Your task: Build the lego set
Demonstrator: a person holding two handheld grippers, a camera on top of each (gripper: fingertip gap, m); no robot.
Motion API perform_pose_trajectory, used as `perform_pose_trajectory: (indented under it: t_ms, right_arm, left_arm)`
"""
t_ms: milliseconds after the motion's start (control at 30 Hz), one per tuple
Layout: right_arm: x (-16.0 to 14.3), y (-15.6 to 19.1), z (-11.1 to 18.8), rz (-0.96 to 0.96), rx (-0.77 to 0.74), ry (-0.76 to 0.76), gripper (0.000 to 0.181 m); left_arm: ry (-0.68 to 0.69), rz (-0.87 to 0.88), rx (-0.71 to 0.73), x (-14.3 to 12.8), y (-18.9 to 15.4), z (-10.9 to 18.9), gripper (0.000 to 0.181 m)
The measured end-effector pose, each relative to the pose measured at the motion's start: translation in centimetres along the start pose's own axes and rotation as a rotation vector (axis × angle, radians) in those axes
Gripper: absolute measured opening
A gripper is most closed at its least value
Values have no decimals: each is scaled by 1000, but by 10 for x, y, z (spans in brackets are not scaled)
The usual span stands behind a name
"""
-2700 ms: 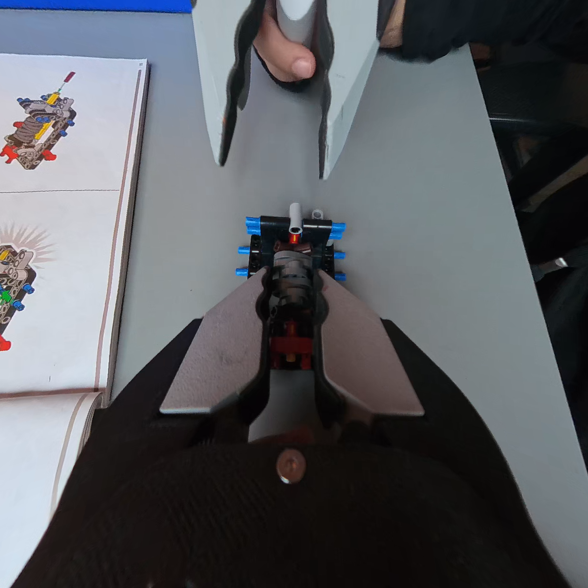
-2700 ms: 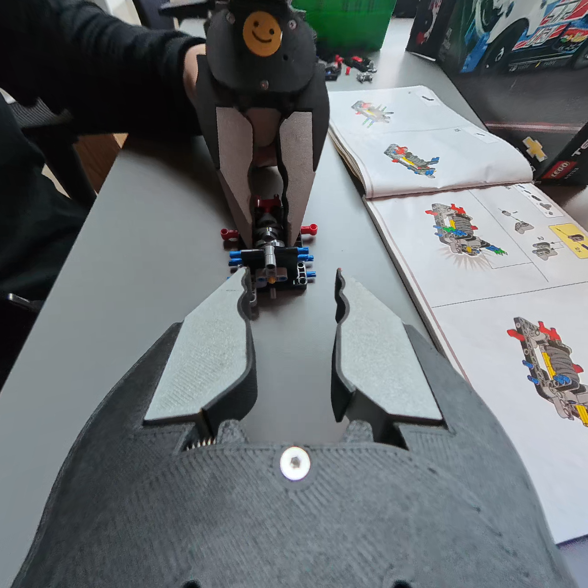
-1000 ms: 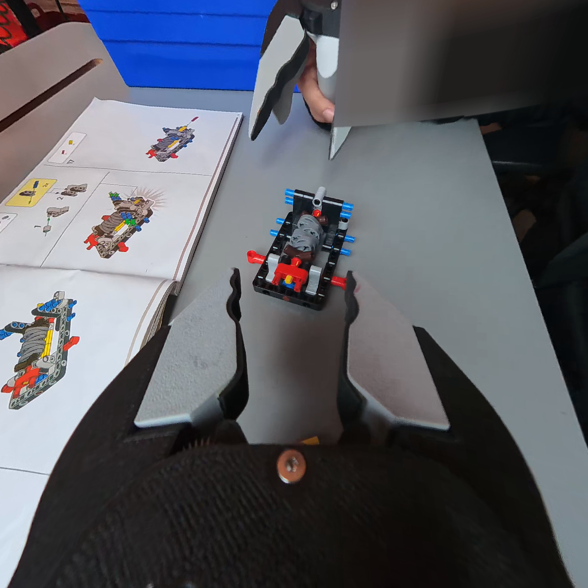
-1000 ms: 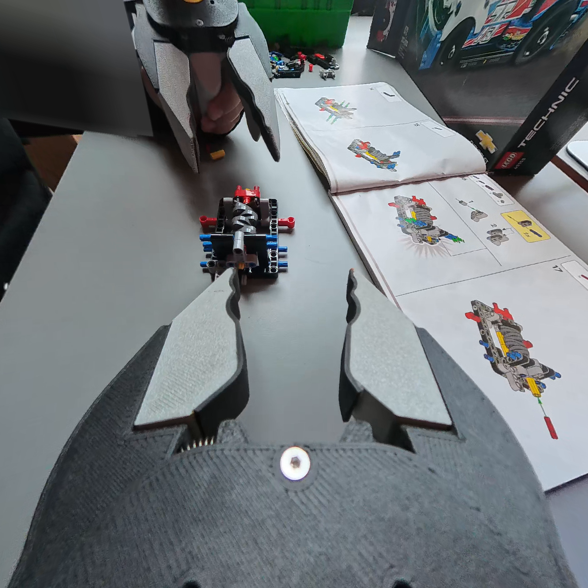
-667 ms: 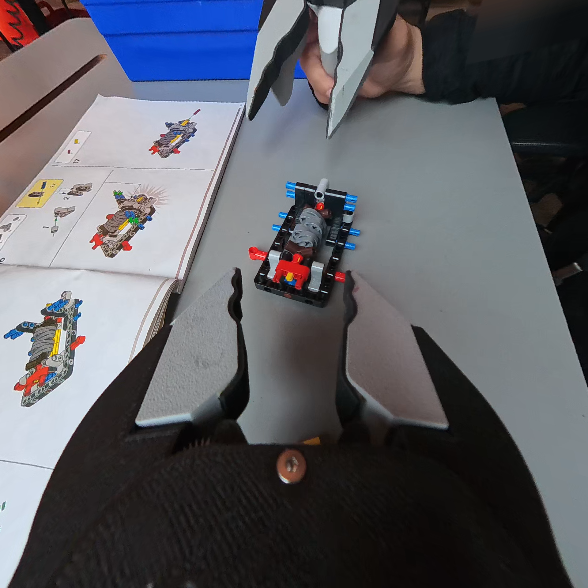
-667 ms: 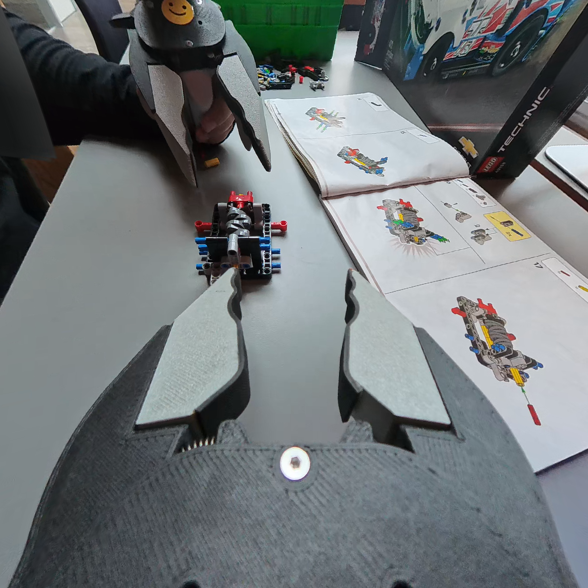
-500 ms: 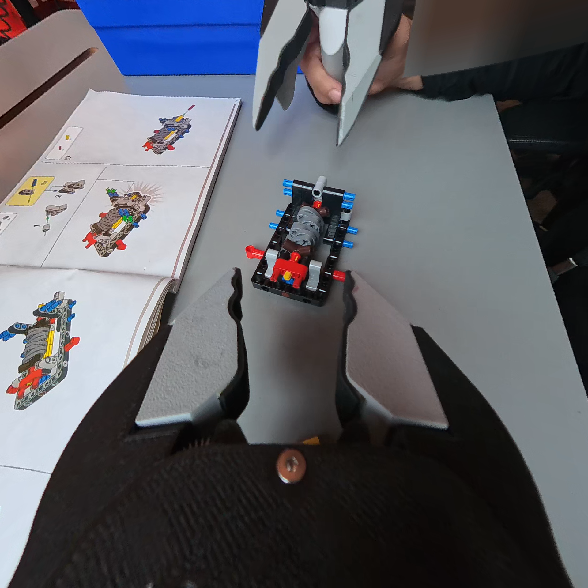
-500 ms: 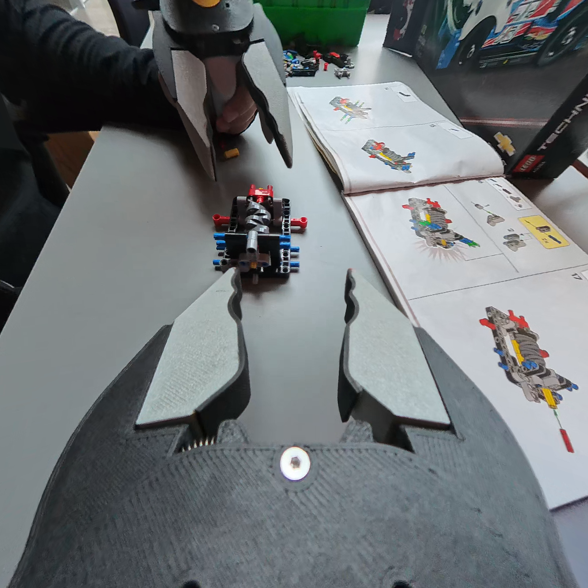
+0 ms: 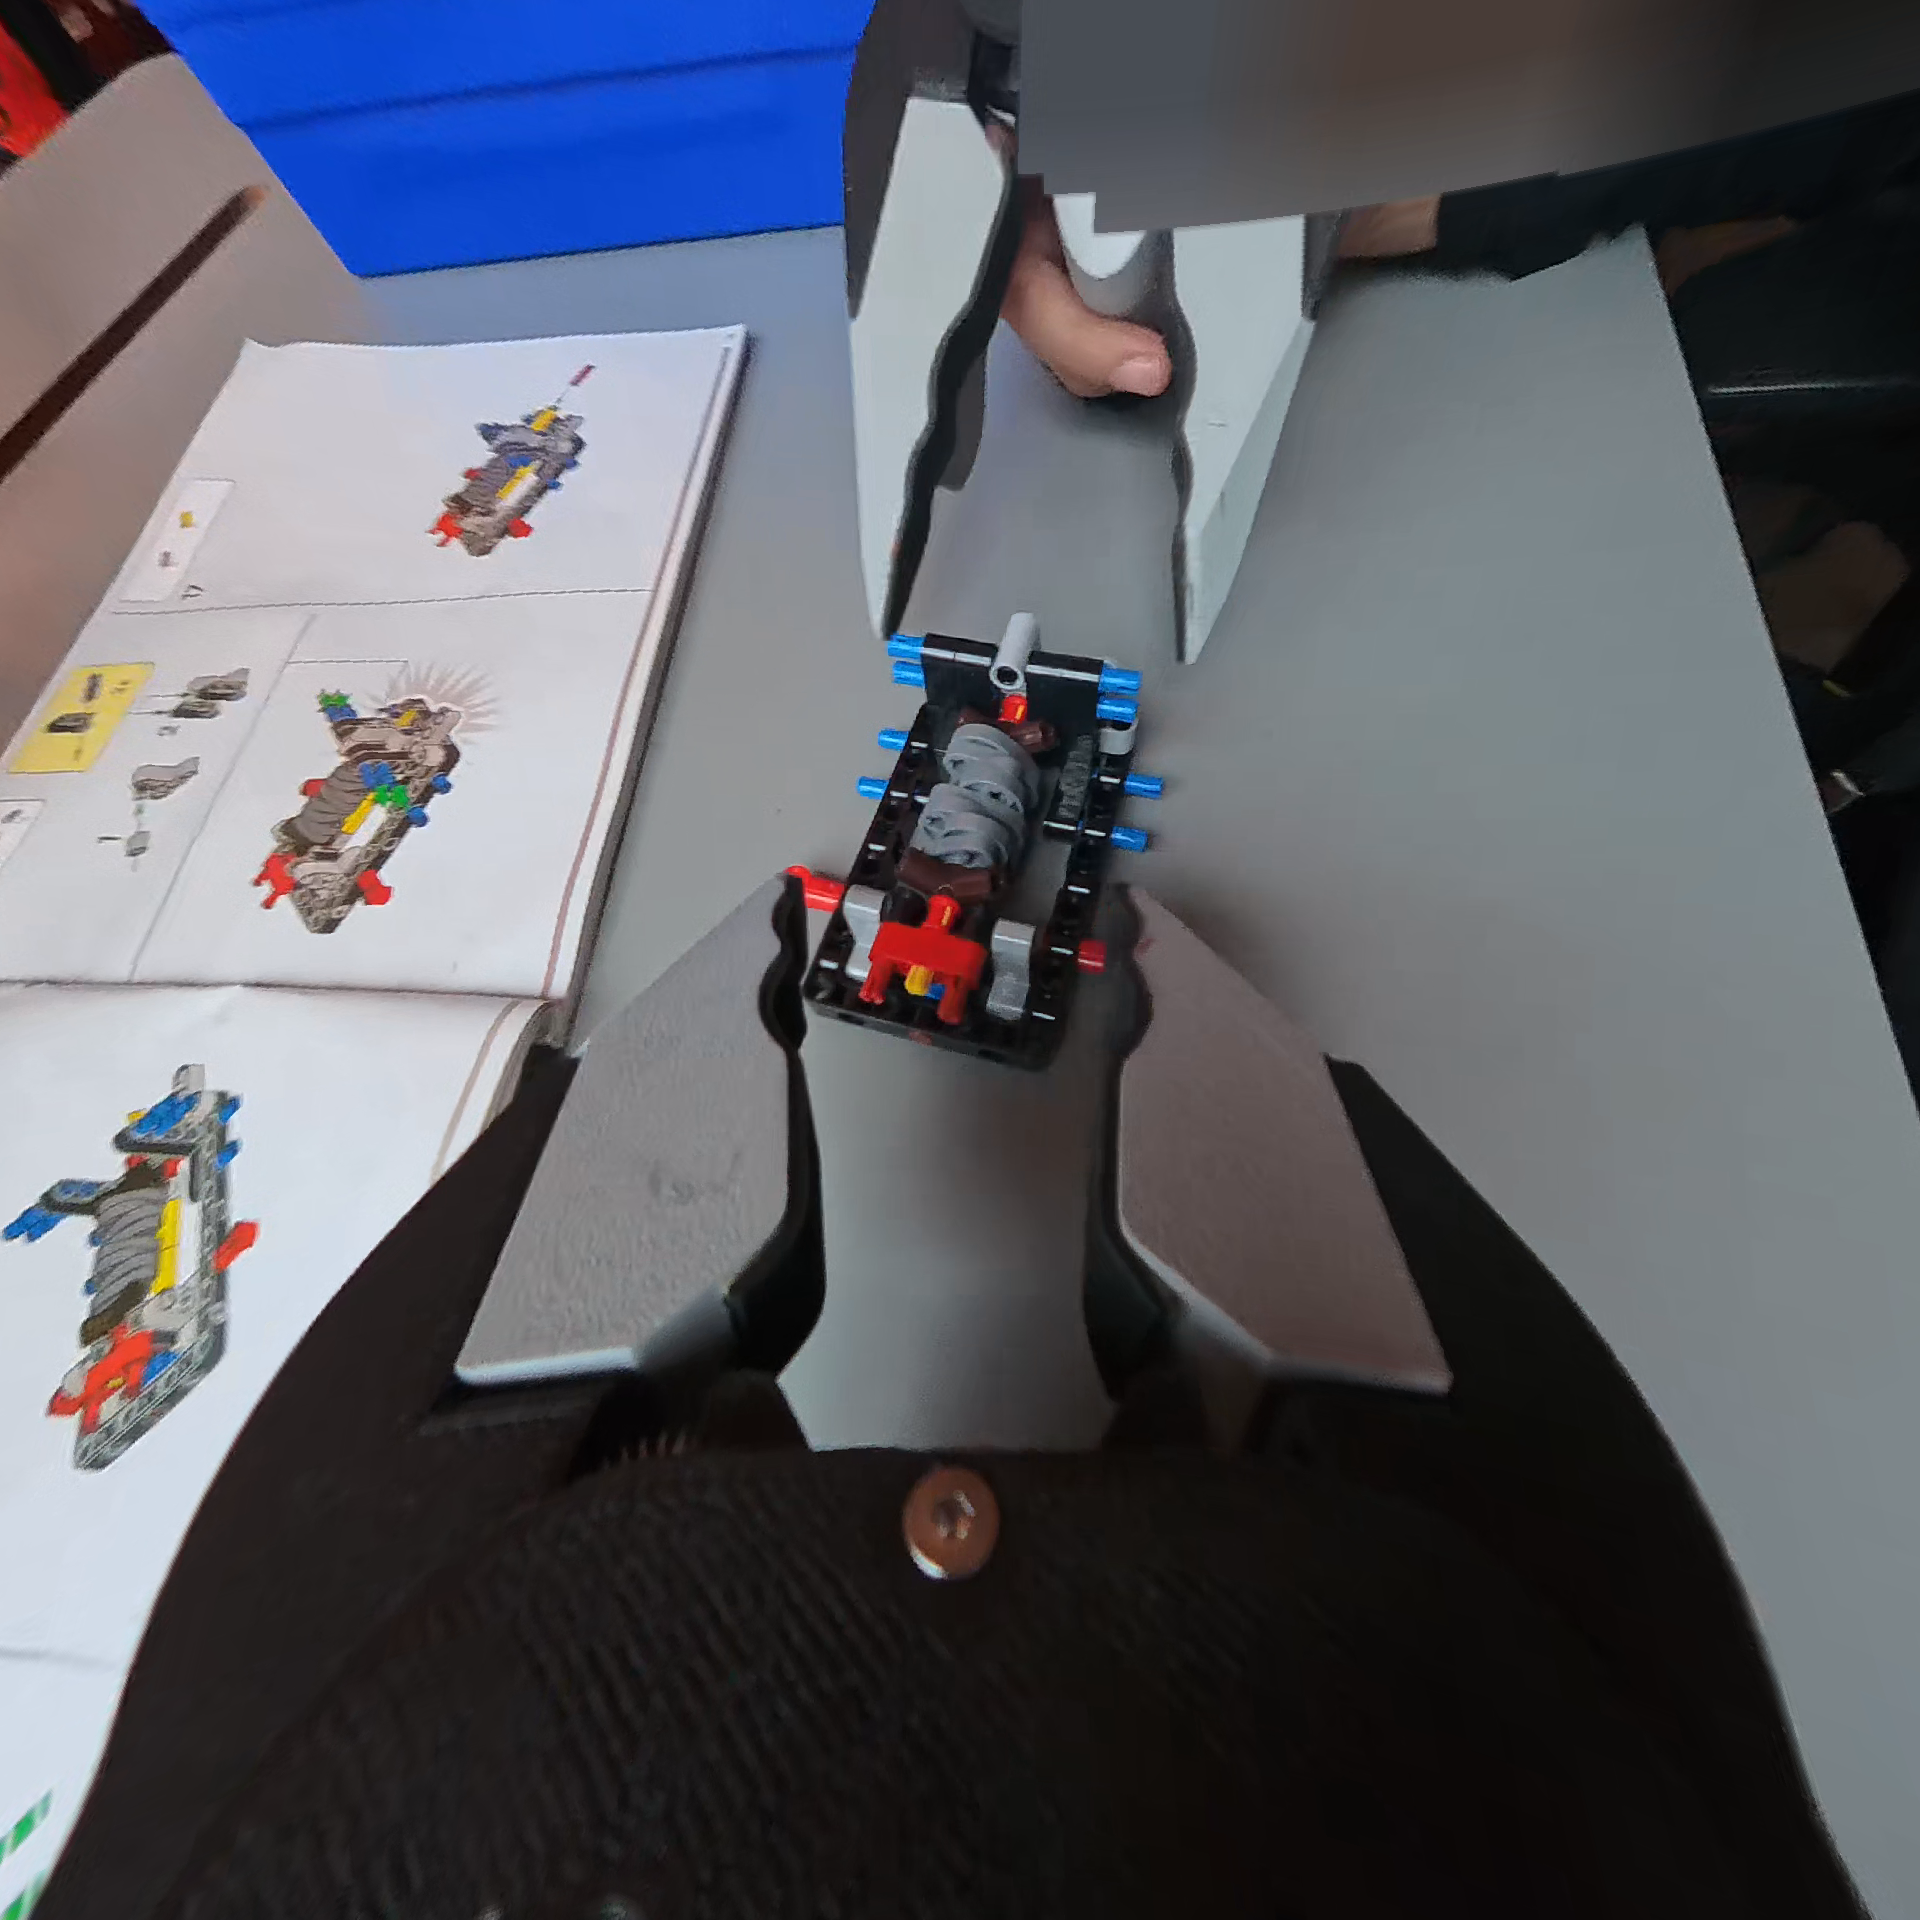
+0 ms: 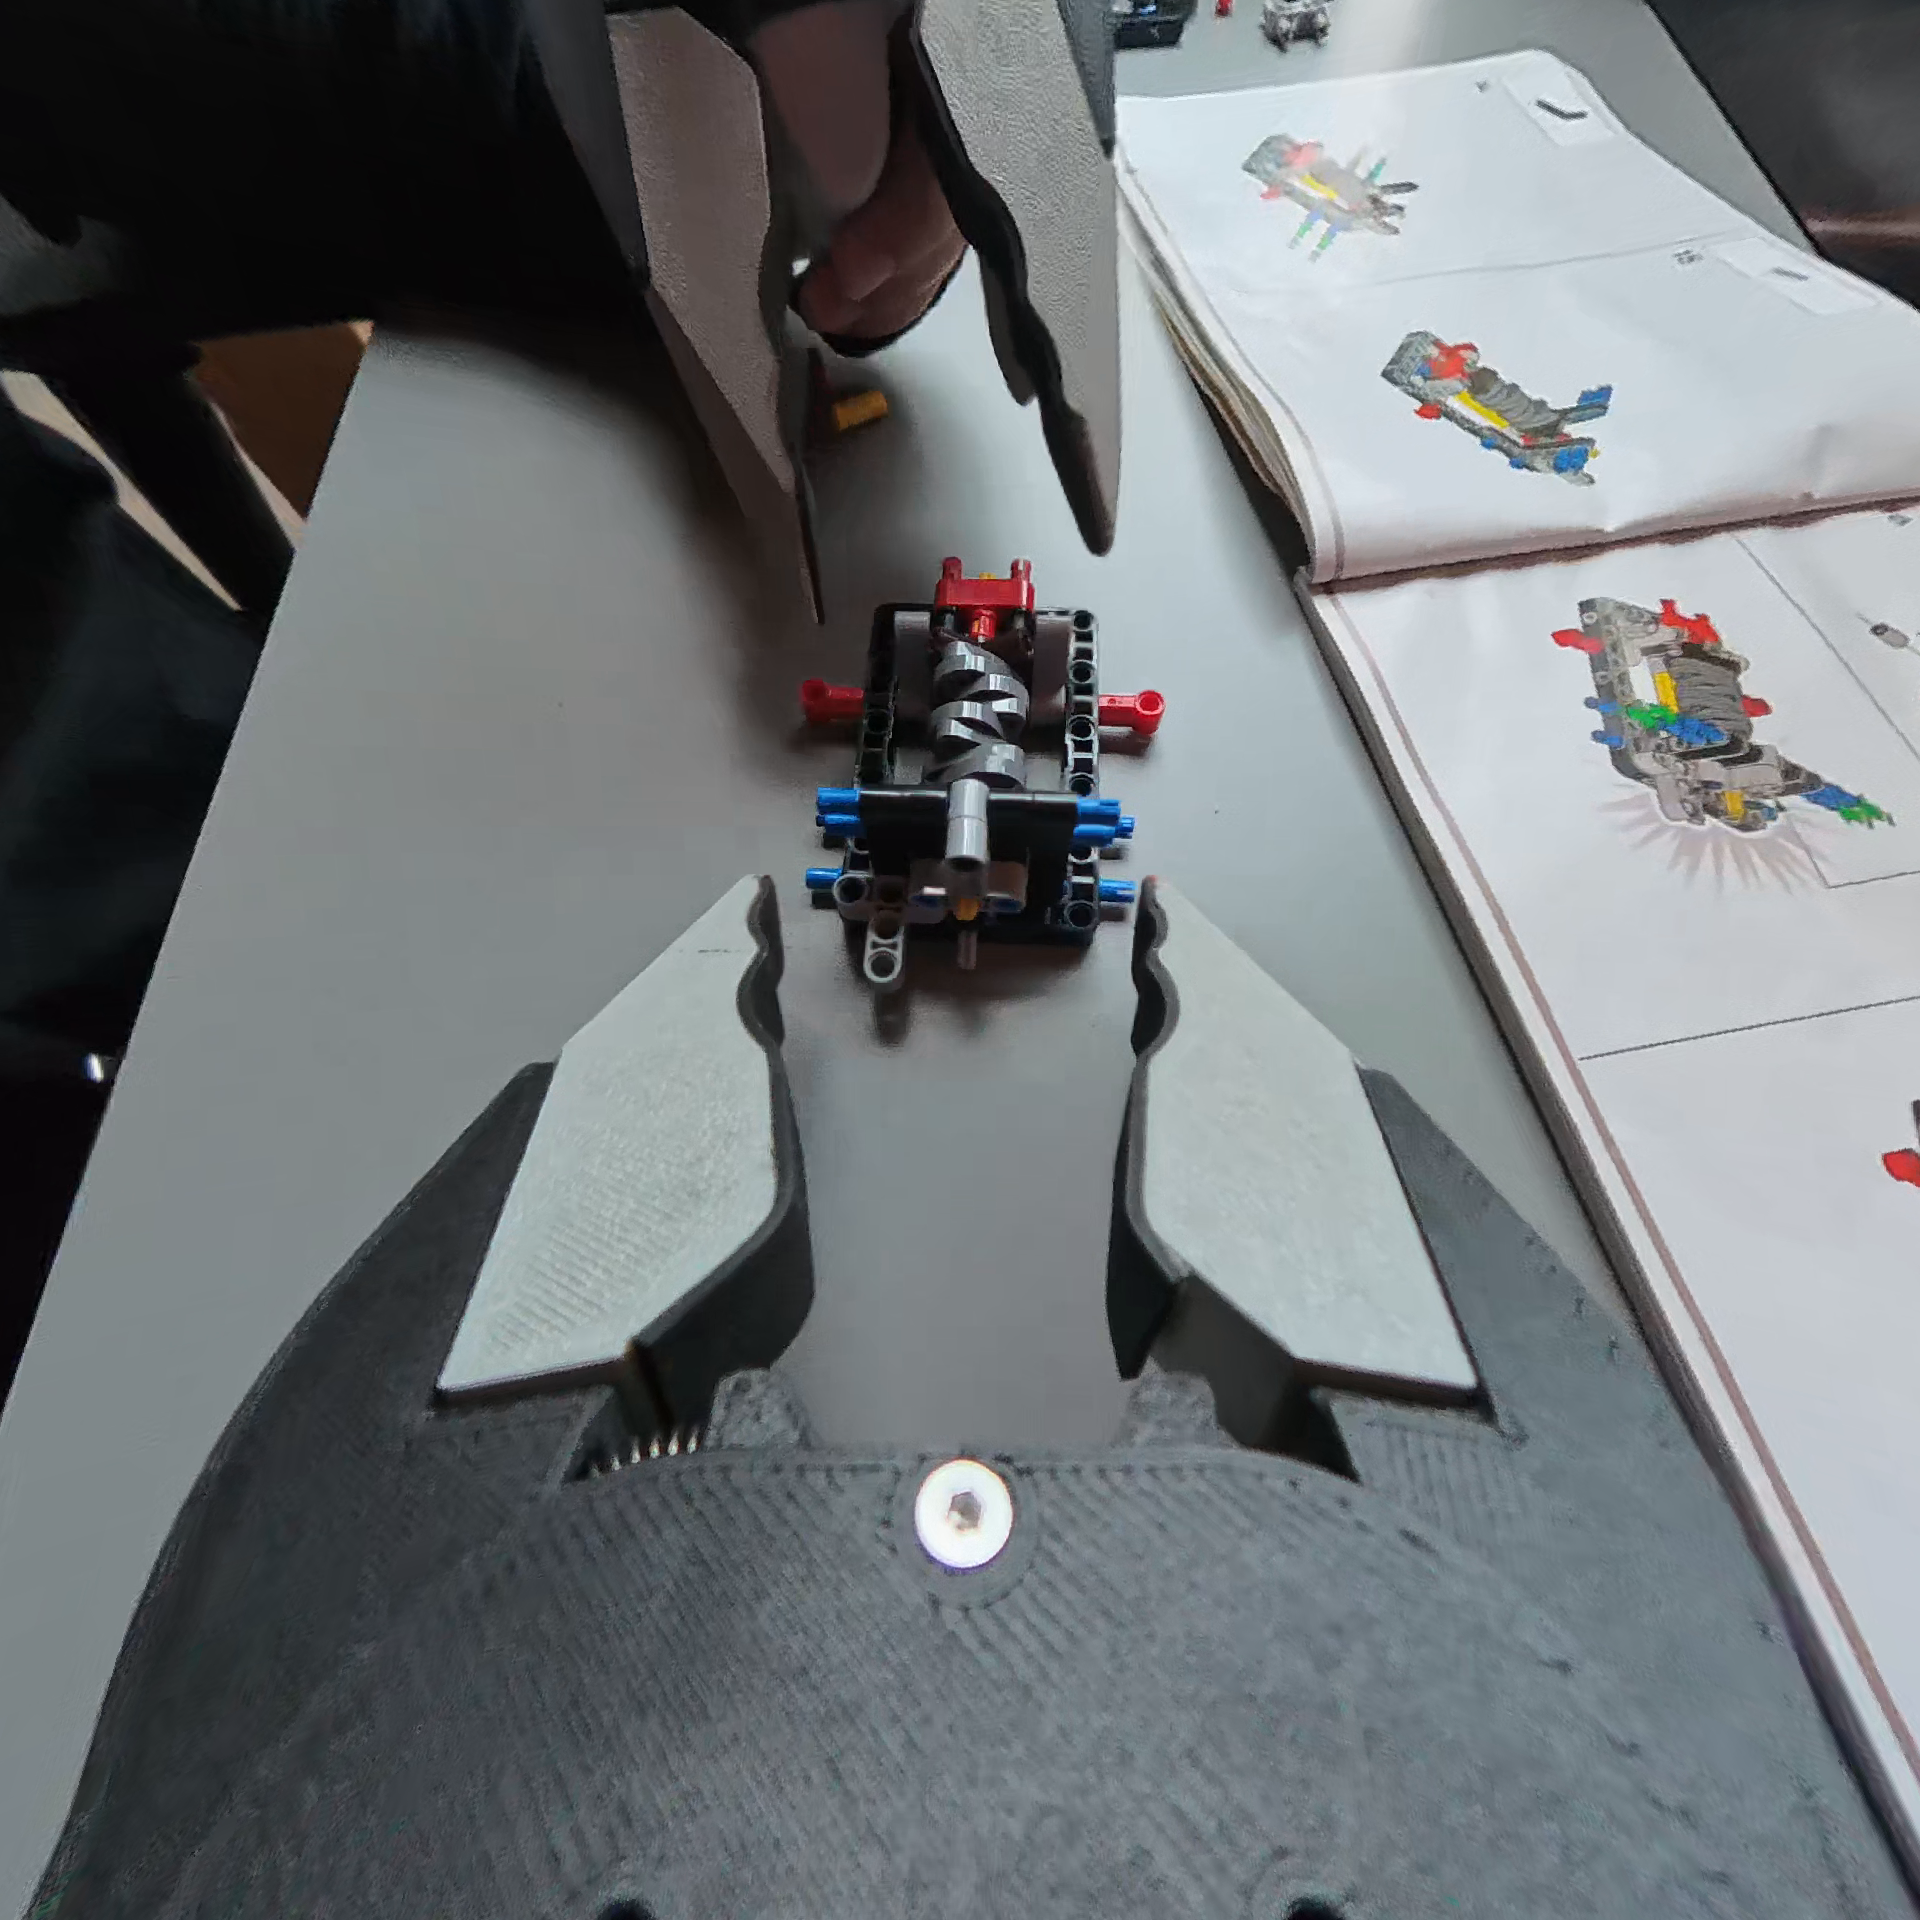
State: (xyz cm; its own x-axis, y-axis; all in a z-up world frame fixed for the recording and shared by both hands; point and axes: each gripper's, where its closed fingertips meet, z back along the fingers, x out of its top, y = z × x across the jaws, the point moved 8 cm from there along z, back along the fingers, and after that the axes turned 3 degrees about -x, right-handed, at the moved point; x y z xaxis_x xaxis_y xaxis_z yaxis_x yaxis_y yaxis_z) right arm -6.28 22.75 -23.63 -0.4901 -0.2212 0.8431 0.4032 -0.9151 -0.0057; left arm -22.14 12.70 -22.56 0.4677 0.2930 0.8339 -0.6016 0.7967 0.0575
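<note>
The lego assembly [image 9: 987,831] lies on the grey table [image 9: 1455,831]: a black frame with a grey crankshaft, blue pins on its sides and a red part at one end. My left gripper [image 9: 956,909] is open, with the red end between its fingertips, not clamped. My right gripper [image 10: 954,899] is open, with the blue-pin end of the assembly [image 10: 977,769] between its fingertips. Each gripper faces the other: the right one [image 9: 1039,592] shows above the far end in the left wrist view, the left one [image 10: 951,509] in the right wrist view.
An open instruction booklet [image 9: 364,675] lies beside the assembly, also in the right wrist view [image 10: 1662,831]. A small yellow piece [image 10: 857,410] lies on the table under the left gripper. A blue bin [image 9: 520,125] stands at the table's far end. There is about 7 cm between the tips of the two grippers.
The left gripper let go of the assembly and pulled back. Since then both open grippers have moved in toward the assembly's two ends. The assembly has stayed on the table.
</note>
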Motion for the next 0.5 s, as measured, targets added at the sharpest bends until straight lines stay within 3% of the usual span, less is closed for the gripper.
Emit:
perform_pose_trajectory:
  t_ms: [100,300,500]
  right_arm:
    - [2,4,-4,-4,29,13,64]
    - [4,0,-11,11,17,31,64]
    - [2,-5,-8,113,-7,28,49]
  left_arm:
    - [42,22,-77,-4,-1,-11,59]
    - [86,21,-77,-6,2,-17,51]
    - [82,10,-112,0,6,-19,46]
